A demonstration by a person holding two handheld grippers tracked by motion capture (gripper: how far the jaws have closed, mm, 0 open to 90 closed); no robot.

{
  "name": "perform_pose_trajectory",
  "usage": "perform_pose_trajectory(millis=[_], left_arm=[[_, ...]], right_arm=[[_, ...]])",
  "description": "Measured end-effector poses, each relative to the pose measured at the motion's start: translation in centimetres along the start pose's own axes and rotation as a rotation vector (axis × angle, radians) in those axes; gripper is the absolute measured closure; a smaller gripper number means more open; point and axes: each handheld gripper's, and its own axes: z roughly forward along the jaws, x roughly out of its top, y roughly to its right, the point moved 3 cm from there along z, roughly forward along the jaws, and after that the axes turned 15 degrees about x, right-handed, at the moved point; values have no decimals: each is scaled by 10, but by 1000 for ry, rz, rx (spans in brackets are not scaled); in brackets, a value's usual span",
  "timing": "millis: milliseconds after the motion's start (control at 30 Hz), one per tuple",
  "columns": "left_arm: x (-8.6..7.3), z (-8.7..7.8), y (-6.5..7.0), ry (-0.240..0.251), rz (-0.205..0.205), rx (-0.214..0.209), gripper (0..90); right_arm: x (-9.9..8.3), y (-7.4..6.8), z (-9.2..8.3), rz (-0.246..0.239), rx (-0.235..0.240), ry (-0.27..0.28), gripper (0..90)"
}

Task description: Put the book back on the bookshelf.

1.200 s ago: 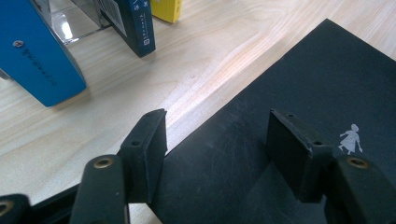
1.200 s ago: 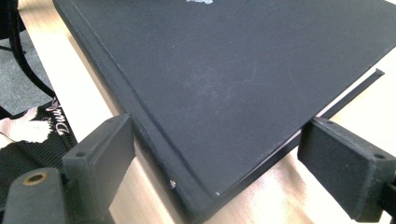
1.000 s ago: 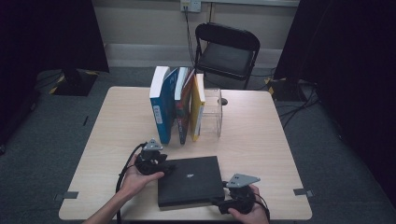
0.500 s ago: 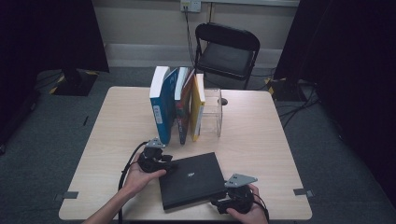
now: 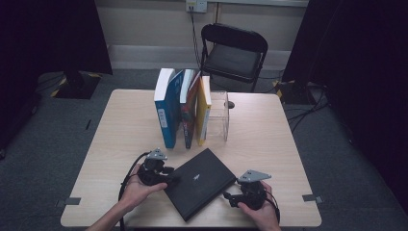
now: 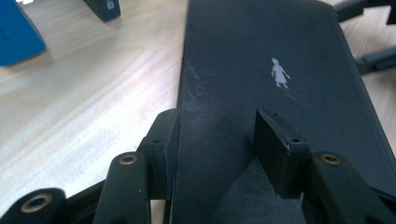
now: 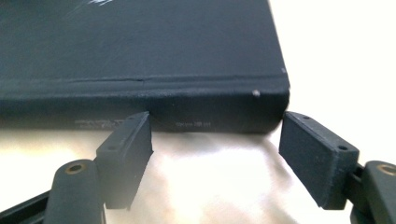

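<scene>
A black hardcover book (image 5: 199, 185) lies slantwise on the wooden table (image 5: 274, 139), near its front edge. My left gripper (image 5: 169, 182) has hold of the book's left corner. In the left gripper view one pad lies on the cover (image 6: 280, 56) and the other is under its edge, so the left gripper (image 6: 219, 128) is shut on the book after its jaws have just been closing. My right gripper (image 5: 227, 198) is at the book's right side. Its jaws have just been closing but stand open (image 7: 217, 135) in front of the spine (image 7: 140, 107), with nothing between them.
Several books (image 5: 183, 113) stand upright mid-table against a clear acrylic holder (image 5: 219, 115). A blue book (image 6: 18, 32) stands to the left in the left gripper view. A black folding chair (image 5: 233, 53) stands beyond the far edge. Bare tabletop spreads on both sides.
The black book has turned from square with the table to a diagonal, its far corner swinging toward the standing books. The left gripper closed on its corner. The right hand stayed put.
</scene>
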Motion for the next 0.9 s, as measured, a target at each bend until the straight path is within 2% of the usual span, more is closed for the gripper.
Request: perform_pose_trajectory(millis=[67,133,200,300,367,400,433,500,533,567,600,633,767,900], left_arm=[[-4,-2,1,-10,-17,-24,509],[-9,-6,4,-17,-17,-40,513],[-14,-11,7,-18,-6,-49,527],[-15,-12,7,-7,-17,-49,532],[-11,-10,5,22,-43,-60,536],[-8,-8,5,25,-44,-57,534],[-2,-3,3,44,-34,-24,520],[2,1,2,48,-49,-31,514],[5,6,1,36,-45,-49,521],[6,11,3,21,-31,-37,525],[7,13,3,27,-40,-37,512],[7,13,3,21,-50,-34,511],[6,10,6,20,-35,-15,516],[3,8,6,10,-47,-23,511]], right_arm=[[5,7,2,16,-37,11,276],[6,9,2,19,-48,14,286],[12,14,5,20,-85,19,311],[13,15,7,28,-90,20,311],[13,14,6,35,-99,31,336],[13,13,5,38,-89,31,336],[12,8,3,39,-78,43,338],[12,6,3,41,-71,44,343],[11,3,4,42,-65,42,348],[10,0,5,39,-59,40,348],[9,-2,6,37,-53,34,356],[8,-4,6,34,-57,36,361],[8,-4,6,43,-46,37,359],[8,-5,6,42,-50,37,359]])
